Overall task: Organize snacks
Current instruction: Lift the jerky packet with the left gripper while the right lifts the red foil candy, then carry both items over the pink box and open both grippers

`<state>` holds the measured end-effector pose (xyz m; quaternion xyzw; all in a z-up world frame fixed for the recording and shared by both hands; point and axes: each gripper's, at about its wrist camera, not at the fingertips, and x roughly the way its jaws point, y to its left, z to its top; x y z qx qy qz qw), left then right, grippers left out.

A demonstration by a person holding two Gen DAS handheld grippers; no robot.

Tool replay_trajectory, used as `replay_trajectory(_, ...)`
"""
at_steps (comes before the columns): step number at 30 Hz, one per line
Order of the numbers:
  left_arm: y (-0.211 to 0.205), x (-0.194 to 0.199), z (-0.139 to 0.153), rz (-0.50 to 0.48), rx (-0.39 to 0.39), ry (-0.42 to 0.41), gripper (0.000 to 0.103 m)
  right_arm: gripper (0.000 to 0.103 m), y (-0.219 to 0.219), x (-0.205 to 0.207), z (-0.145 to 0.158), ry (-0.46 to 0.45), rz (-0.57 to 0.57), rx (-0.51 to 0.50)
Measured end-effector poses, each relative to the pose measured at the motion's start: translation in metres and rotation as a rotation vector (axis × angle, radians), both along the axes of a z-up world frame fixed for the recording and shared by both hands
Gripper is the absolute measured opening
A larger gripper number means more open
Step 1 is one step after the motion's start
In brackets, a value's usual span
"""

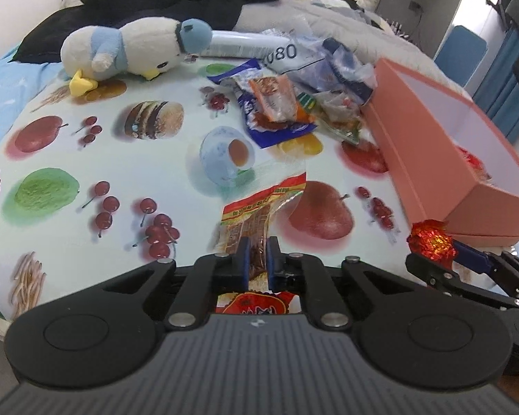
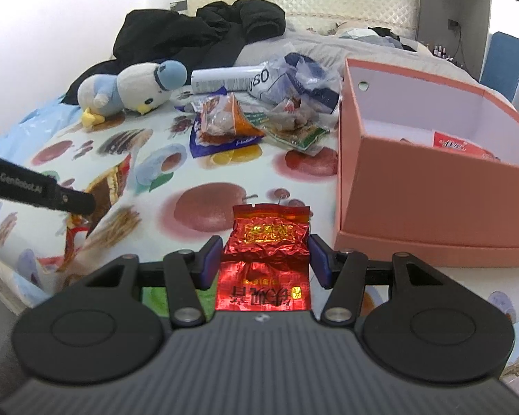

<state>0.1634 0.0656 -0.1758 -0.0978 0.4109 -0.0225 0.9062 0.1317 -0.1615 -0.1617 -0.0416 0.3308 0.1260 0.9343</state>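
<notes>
Both grippers angle down over a bed spread with a fruit-printed cloth (image 1: 128,159). The left gripper (image 1: 258,252) points forward and down with its blue pads drawn close on a clear-and-red snack packet (image 1: 259,207); the packet hangs lifted off the cloth between them, its printed end trailing back under the tool body. No earlier view is at hand, so only this tight pinch can be told. The right gripper (image 2: 264,259) sits at a like slope, its jaws about half apart, and the pads press both sides of a crinkled red foil packet (image 2: 270,238), held up clear of the cloth. In the left wrist view the same foil packet (image 1: 431,240) shows at the right gripper's tip, just beside the near corner of the box.

The biggest thing around is the open pink box (image 2: 432,186), standing on the right of the cloth; a red-and-white packet (image 2: 449,143) lies inside it. Behind everything, a black garment (image 2: 204,31) is heaped at the head of the bed. A blue-and-white plush bird (image 1: 128,48) lies on its side at the far left of the cloth. Between the bird and the box sits a pile of snack bags (image 1: 294,100): an orange one on a blue one, green-edged ones beside them, and a crumpled clear bag behind. A white tube (image 2: 225,79) lies past the pile, touching the bird's head.
</notes>
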Motion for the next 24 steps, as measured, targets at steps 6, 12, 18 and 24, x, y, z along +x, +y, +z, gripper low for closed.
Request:
replay_trajectory(6,-0.019,-0.017,0.032,-0.022,-0.001,-0.047,0.011,0.056,-0.008,-0.009,0.022,-0.007,-0.016,0.022)
replay_trajectory(12,-0.044,-0.029,0.061,-0.073,-0.037,-0.087,0.011,0.056,-0.019,-0.025,0.05,-0.029,-0.044,0.049)
replay_trajectory(18,-0.069,-0.038,0.084,-0.133,-0.073,-0.129,0.011,0.056,-0.037,-0.041,0.078,-0.066,-0.075,0.067)
replay_trajectory(24,-0.099,-0.041,0.104,-0.204,-0.093,-0.171,0.011,0.056,-0.062,-0.053,0.102,-0.105,-0.114,0.086)
